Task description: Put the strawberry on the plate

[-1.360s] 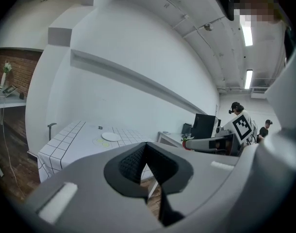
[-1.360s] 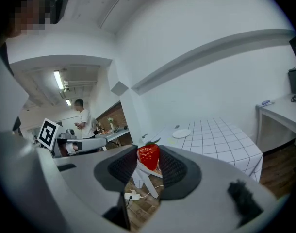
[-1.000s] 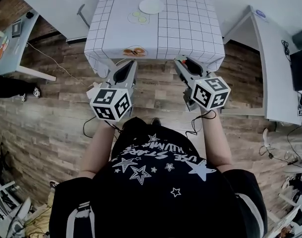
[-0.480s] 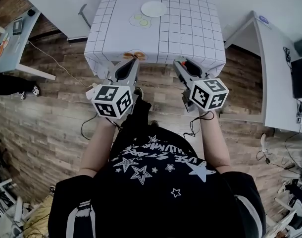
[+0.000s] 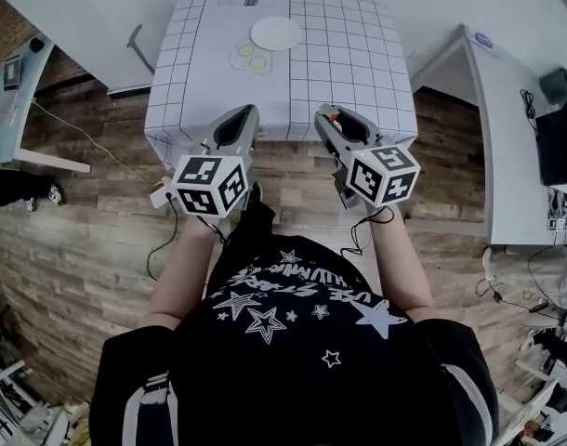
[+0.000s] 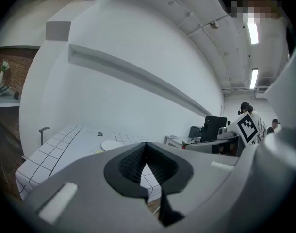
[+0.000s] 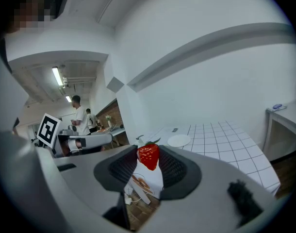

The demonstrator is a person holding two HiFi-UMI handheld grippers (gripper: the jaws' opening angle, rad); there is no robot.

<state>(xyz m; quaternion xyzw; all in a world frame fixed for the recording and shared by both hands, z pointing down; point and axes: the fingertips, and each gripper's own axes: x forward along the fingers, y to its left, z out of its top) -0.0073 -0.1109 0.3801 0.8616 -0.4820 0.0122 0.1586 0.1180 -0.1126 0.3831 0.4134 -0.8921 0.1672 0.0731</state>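
A red strawberry (image 7: 148, 156) with green leaves sits between the ribbed pads of my right gripper (image 7: 149, 152), which is shut on it. In the head view that gripper (image 5: 328, 117) hangs over the near edge of the white gridded table (image 5: 358, 54), the strawberry (image 5: 332, 112) a small red-green speck at its tip. The round white plate (image 5: 275, 33) lies near the table's far side, well beyond both grippers, and also shows in the right gripper view as the plate (image 7: 178, 141). My left gripper (image 5: 246, 114) is beside the right one at the table's edge, its tips together and empty.
A pale mat with two greenish round pieces (image 5: 249, 59) lies just left of the plate. White desks flank the table, one at the right (image 5: 516, 137) with a dark monitor (image 5: 558, 128). People stand in the background (image 7: 80, 115). The floor is wooden planks.
The table has come nearer in the head view, and both grippers now reach its near edge. The strawberry stays held in the right gripper. The burger-like item at the front edge is now hidden.
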